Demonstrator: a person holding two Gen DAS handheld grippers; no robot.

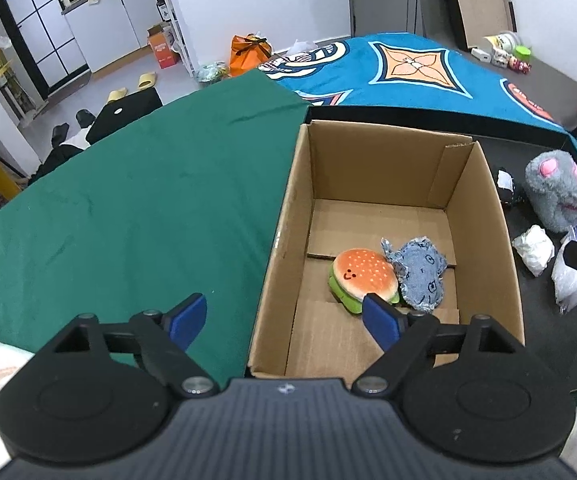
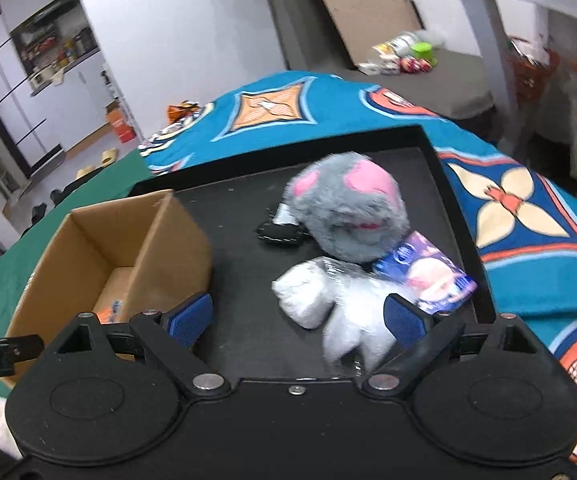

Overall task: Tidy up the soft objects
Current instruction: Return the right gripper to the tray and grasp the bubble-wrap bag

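An open cardboard box point(image 1: 484, 216) holds a plush hamburger point(image 1: 362, 276) and a denim fabric toy point(image 1: 422, 276). My left gripper point(image 1: 284, 320) is open and empty above the box's near left wall. The box also shows in the right wrist view point(image 2: 168, 240). On the black tray point(image 2: 240, 220) lie a grey plush mouse with pink ears point(image 2: 348, 208), a white soft packet point(image 2: 300, 296), a clear plastic bag point(image 2: 352, 320) and a small black-and-white item point(image 2: 280, 232). My right gripper point(image 2: 298, 320) is open and empty just above the white packet and bag.
A green cloth point(image 1: 128, 208) covers the surface left of the box. A blue patterned blanket point(image 1: 408, 68) lies behind the tray. A purple printed packet point(image 2: 428, 276) lies by the mouse. Floor clutter, slippers and an orange bag point(image 1: 248, 52) are beyond.
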